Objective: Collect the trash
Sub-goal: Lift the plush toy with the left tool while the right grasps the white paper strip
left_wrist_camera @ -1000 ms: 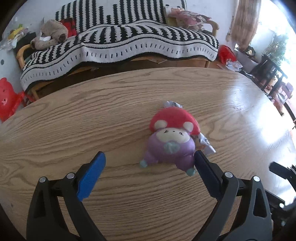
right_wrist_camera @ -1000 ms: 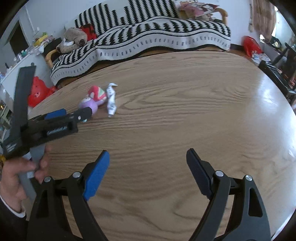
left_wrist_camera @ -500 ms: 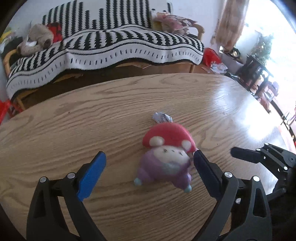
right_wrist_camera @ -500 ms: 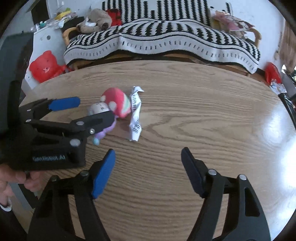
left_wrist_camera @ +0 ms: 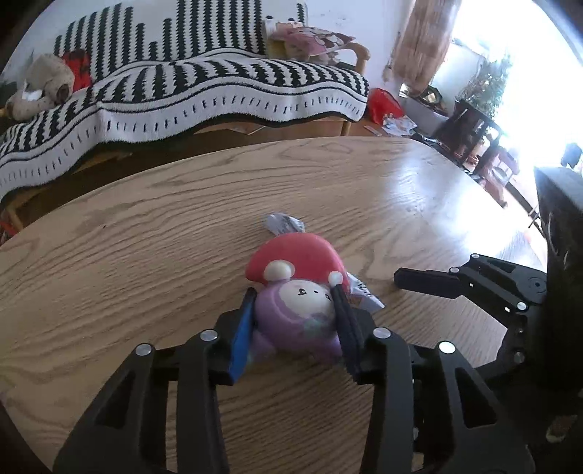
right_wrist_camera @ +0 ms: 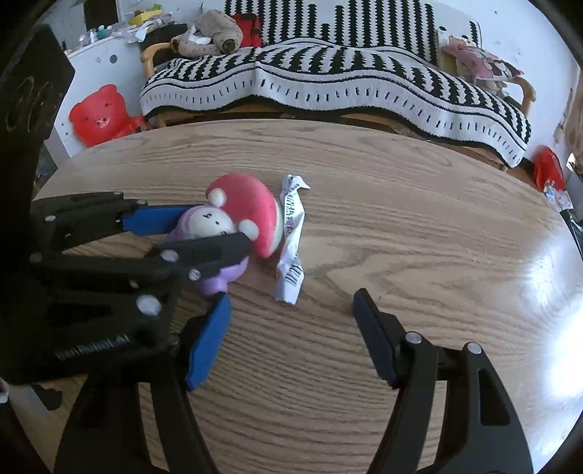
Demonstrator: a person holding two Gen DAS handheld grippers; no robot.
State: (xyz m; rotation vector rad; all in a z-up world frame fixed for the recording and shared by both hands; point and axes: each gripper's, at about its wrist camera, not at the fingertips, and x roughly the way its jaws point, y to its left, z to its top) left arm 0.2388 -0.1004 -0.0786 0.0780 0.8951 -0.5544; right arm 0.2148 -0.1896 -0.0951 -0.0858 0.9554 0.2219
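Note:
A crumpled white wrapper (right_wrist_camera: 290, 233) with a barcode lies on the wooden table (right_wrist_camera: 400, 175), tucked against a squishy toy (right_wrist_camera: 238, 213) with a purple body and red cap. My left gripper (left_wrist_camera: 294, 291) is closing, and its pads press both sides of the toy's purple body (left_wrist_camera: 298, 317). Parts of the wrapper (left_wrist_camera: 282, 222) peek out behind and beside the toy. My right gripper (right_wrist_camera: 291, 297) is open and closing slightly. The wrapper's near end lies between its fingertips, untouched. One right finger (left_wrist_camera: 426, 282) shows in the left wrist view.
A sofa under a black-and-white striped blanket (right_wrist_camera: 328, 80) stands beyond the table's far edge, with a brown plush (right_wrist_camera: 211, 34) on it. A red bear-shaped stool (right_wrist_camera: 96, 113) sits at far left and a red bag (right_wrist_camera: 548, 169) at right on the floor.
The left jaws have closed from wide open onto the toy's body. The right gripper has come in toward the wrapper and rolled, and its jaws have narrowed a little.

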